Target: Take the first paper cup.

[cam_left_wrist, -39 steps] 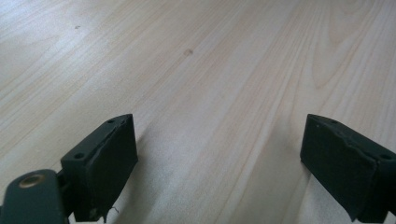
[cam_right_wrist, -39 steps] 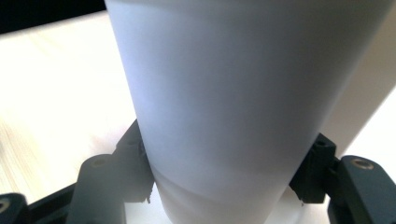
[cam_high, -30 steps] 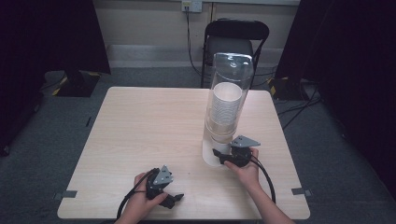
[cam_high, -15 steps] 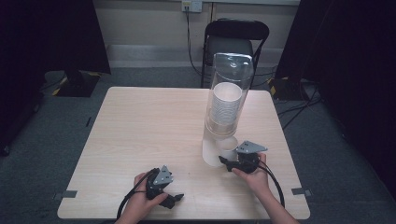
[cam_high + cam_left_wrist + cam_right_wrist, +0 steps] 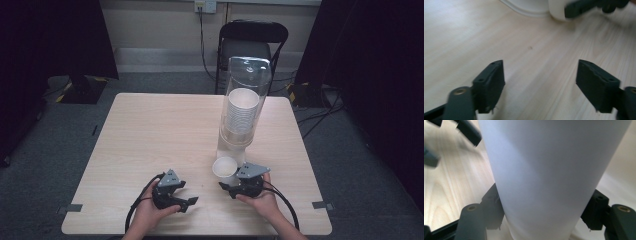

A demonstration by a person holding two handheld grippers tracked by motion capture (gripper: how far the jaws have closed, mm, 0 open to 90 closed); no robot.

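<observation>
No readable text anywhere

The paper cup (image 5: 224, 169), the clear cup dispenser (image 5: 245, 100), the wooden table (image 5: 150, 135) and the chair (image 5: 252, 42) carry no legible lettering, labels, brands or numbers

The table (image 5: 150, 130) is evenly lit from above, while the surrounding room is left dark. Glare is seen on the clear dispenser (image 5: 248, 70). In the gripper views, far objects are blurred and shadows stay soft.
</observation>
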